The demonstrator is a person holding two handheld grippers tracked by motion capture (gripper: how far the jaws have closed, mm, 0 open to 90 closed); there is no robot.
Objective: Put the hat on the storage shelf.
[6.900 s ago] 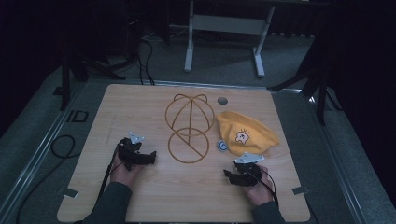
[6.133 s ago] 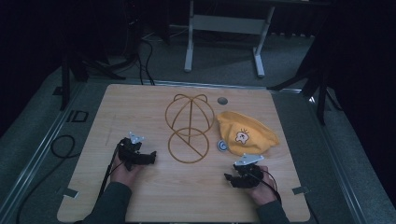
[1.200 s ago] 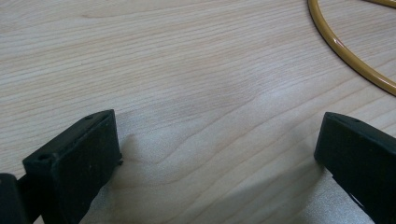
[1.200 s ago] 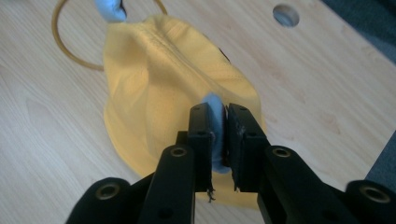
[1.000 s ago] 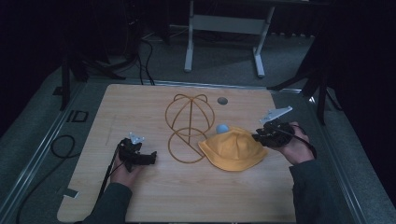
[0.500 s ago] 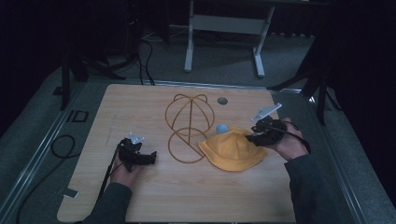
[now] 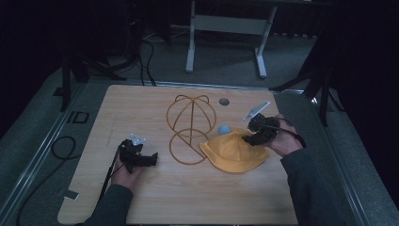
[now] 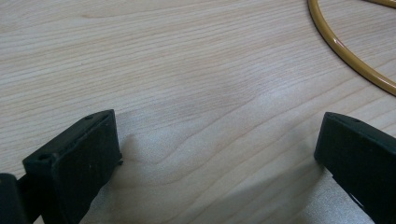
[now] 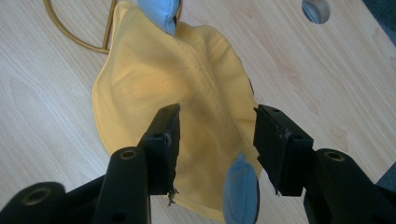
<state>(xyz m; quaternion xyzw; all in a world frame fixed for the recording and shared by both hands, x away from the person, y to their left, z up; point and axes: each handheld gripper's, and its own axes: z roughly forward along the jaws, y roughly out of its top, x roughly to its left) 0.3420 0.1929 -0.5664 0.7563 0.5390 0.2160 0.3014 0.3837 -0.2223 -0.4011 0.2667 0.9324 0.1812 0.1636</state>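
At the right side of the table, the yellow hat is now found spread flat, crown up, its near edge touching the base ring of the gold wire hat stand; seconds ago it lay crumpled farther right. A pale blue tab is seen at its brim. The right gripper is held over the hat's right edge, its jaws half apart and just opened; the cloth is below them, apparently released, though contact is hard to judge. The left gripper is resting on bare wood, jaws wide, nothing between. The hat is judged staged for lifting onto the stand.
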